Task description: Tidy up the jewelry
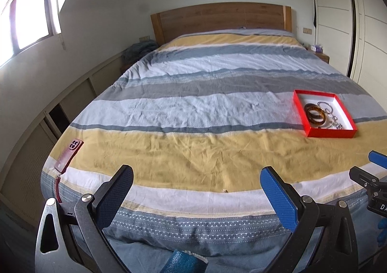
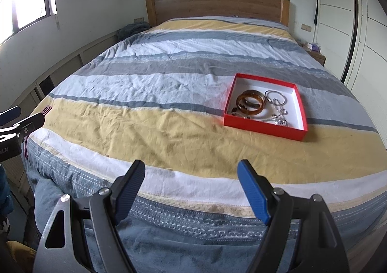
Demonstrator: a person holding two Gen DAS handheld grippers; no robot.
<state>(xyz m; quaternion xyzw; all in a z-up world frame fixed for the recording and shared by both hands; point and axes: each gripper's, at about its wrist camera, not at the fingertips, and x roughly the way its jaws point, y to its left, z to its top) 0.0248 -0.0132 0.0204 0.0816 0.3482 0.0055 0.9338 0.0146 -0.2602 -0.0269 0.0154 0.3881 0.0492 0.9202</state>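
Note:
A red box (image 2: 262, 127) with a white inside lies on the striped bed; it also shows in the left wrist view (image 1: 331, 133). In it are amber bangles (image 2: 250, 103), also in the left wrist view (image 1: 315, 114), and silver bracelets and chains (image 2: 278, 106). A small gold ring (image 1: 224, 191) lies on the white stripe near the foot of the bed, faint in the right wrist view (image 2: 107, 155). My left gripper (image 1: 197, 184) is open and empty over the foot of the bed, just above the ring. My right gripper (image 2: 191, 177) is open and empty, well short of the box.
A dark red phone (image 1: 69, 154) with a strap lies at the bed's left edge. The wooden headboard (image 2: 217, 4) is at the far end. Low cabinets run along the left wall, wardrobe doors along the right. A nightstand (image 2: 314, 54) stands at the far right.

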